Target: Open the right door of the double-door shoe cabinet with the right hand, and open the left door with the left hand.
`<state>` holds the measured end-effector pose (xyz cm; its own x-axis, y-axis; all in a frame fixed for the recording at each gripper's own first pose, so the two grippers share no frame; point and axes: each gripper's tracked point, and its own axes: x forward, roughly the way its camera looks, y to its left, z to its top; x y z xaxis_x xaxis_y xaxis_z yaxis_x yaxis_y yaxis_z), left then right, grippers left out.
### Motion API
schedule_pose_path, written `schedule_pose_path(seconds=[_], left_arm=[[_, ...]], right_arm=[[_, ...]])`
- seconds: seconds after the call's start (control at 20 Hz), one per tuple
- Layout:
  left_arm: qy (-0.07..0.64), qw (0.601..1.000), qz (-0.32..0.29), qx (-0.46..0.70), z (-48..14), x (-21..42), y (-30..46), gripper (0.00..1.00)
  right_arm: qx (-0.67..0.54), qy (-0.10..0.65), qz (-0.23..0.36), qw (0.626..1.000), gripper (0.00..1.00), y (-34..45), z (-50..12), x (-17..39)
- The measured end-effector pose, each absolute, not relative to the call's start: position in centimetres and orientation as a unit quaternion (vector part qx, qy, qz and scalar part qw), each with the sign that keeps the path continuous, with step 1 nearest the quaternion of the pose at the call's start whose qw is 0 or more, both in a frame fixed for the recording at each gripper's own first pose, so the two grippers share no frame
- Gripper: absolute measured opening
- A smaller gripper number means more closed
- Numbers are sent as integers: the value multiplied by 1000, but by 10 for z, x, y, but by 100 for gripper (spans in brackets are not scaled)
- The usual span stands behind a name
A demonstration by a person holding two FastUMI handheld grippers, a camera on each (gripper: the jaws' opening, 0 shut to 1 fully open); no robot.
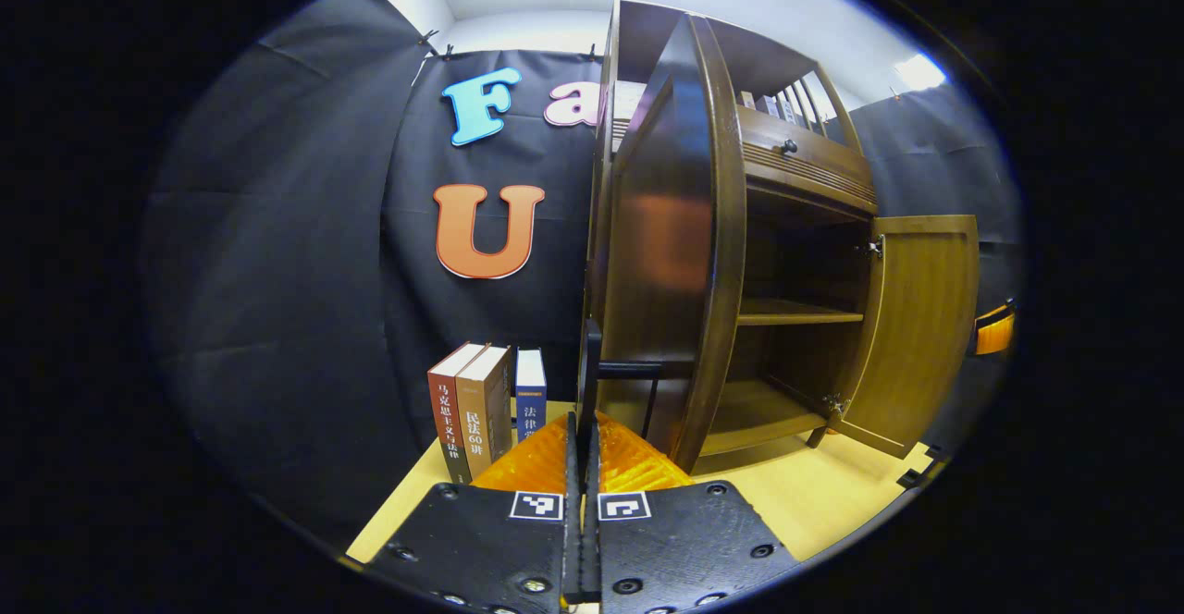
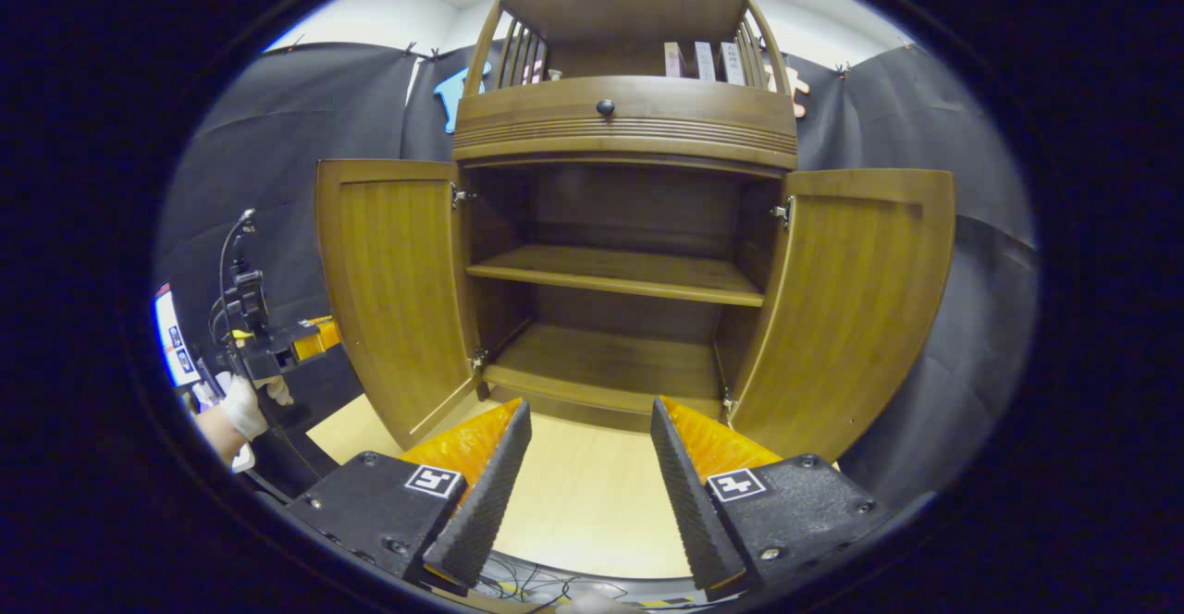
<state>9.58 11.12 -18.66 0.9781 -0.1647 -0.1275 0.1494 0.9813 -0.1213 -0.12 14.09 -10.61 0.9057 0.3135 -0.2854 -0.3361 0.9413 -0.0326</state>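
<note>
Shoe cabinet point(image 2: 624, 124): dark brown wood with horizontal ribbing across the drawer front and a black round knob point(image 2: 605, 107). Left door point(image 2: 393, 290) and right door point(image 2: 856, 304): lighter golden-brown inner faces with vertical grain. Shelf point(image 2: 615, 274): mid-brown. Desk point(image 2: 592, 494): pale yellow wood. Books point(image 1: 486, 406) beside the cabinet: one red-brown spine, one tan-brown spine, one blue spine with a white top. Booth wall point(image 1: 277, 272): black cloth.
</note>
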Motion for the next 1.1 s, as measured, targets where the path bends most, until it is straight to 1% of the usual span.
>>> schedule_pose_path(seconds=[0.25,0.55,0.6,0.65,0.8,0.85,0.9,0.95,1.0,1.05,1.1], left_arm=[[62,993,-96,-41,-187,97,118,0],[62,988,-138,-35,-189,103,136,0],[62,987,-145,-35,-189,104,138,0],[61,986,-153,-37,-188,104,140,0],[59,983,-168,-45,-187,105,139,0],[57,983,-169,-45,-187,104,139,0],[55,983,-167,-45,-187,105,139,0],[56,983,-167,-45,-187,104,138,0],[56,984,-162,-45,-188,105,139,1],[57,984,-161,-43,-188,105,140,11],[57,985,-158,-42,-187,106,140,7]], right_arm=[[-46,146,176,972,83,145,-110,1],[-53,153,192,968,83,162,-113,10],[-54,154,194,967,89,165,-113,11],[-55,155,196,967,83,168,-112,12],[-60,155,202,965,83,174,-110,13],[-60,153,203,965,89,175,-108,13],[-58,152,203,966,83,175,-108,12],[-56,152,205,965,83,176,-107,11],[-55,153,206,965,83,176,-109,10],[-55,155,208,964,83,176,-109,10],[-56,157,209,964,83,174,-110,9]])
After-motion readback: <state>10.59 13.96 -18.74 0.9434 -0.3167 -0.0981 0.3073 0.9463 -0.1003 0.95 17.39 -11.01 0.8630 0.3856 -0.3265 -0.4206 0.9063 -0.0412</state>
